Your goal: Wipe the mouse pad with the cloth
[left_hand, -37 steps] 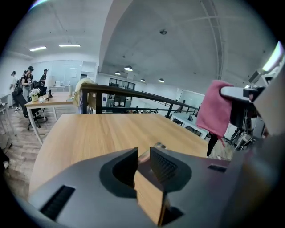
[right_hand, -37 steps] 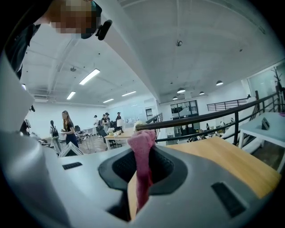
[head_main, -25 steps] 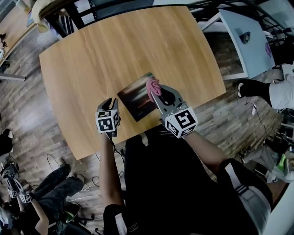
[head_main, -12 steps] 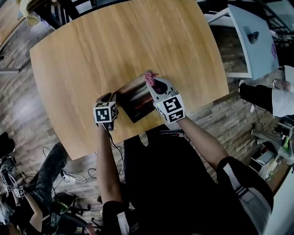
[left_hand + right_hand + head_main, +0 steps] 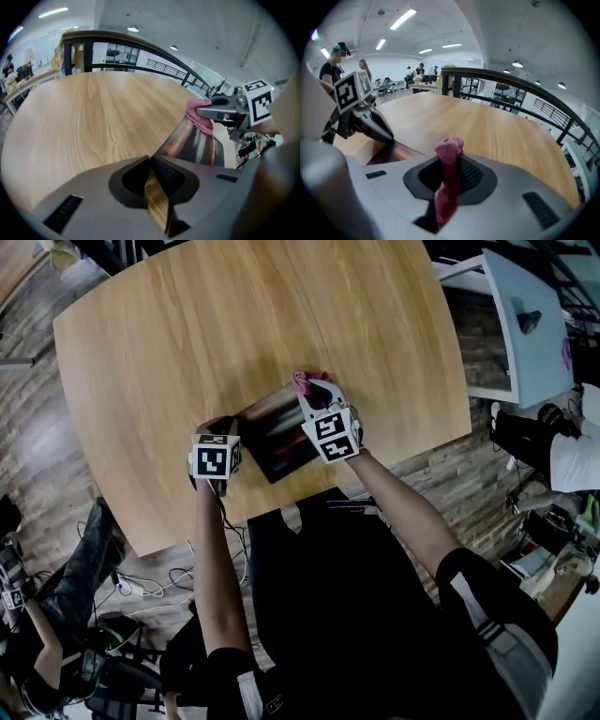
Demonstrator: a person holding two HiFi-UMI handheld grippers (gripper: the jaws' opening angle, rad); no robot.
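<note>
A dark mouse pad (image 5: 274, 435) lies on the wooden table (image 5: 187, 324) near its front edge. My right gripper (image 5: 312, 397) is shut on a pink cloth (image 5: 305, 381), which pokes up between its jaws (image 5: 449, 154). The cloth rests at the pad's far right corner (image 5: 199, 117). My left gripper (image 5: 223, 427) sits at the pad's left corner, jaws closed together with nothing between them and only table wood showing behind. In the left gripper view the pad (image 5: 192, 140) stretches ahead to the right.
A white table (image 5: 525, 324) stands to the right, beyond a strip of wooden floor. Cables and a person's legs (image 5: 56, 615) are on the floor at the lower left. A dark railing (image 5: 497, 79) runs past the table's far side.
The right gripper has carried the cloth over the pad from its middle to its far right corner. The left gripper has stayed at the pad's left corner.
</note>
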